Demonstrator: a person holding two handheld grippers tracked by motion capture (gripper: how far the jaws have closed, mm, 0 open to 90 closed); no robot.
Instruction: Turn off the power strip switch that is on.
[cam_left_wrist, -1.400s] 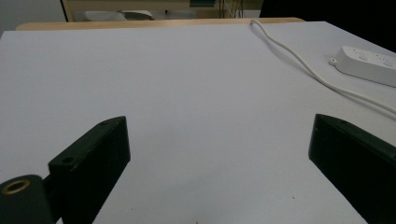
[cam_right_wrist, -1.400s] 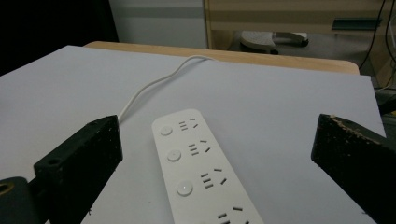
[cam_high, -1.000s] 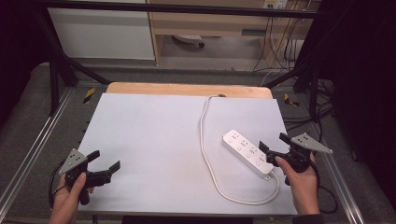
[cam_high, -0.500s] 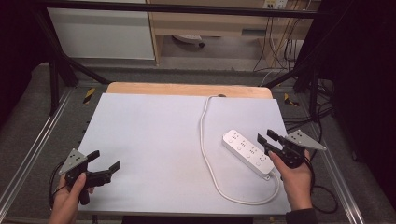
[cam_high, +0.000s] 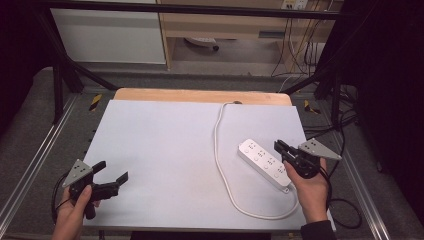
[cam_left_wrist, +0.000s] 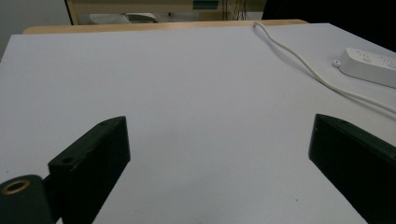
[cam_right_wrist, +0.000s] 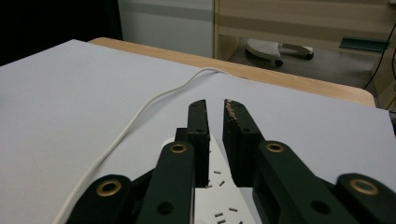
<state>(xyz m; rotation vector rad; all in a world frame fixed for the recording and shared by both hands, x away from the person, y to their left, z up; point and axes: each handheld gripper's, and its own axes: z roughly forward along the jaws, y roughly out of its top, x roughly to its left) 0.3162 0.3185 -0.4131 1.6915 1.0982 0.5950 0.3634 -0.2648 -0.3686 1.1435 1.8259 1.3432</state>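
A white power strip lies flat on the right side of the white table top. Its white cord loops off the near end and runs to the far edge. My right gripper hovers just above the strip's right side. Its jaws have just been closing and stand almost together, a thin slit left and nothing between them. In the right gripper view the strip lies under my right gripper. My left gripper rests at the near left corner, open wide and holding nothing. In the left gripper view, my left gripper faces bare table.
A wooden strip borders the table's far edge. Metal frame rails run along both sides. Loose black cables hang at the right, beside the table. A shelf unit stands beyond the table.
The right gripper's jaws have gone from wide open to nearly together, and that hand has shifted slightly up the strip. The left gripper has stayed put.
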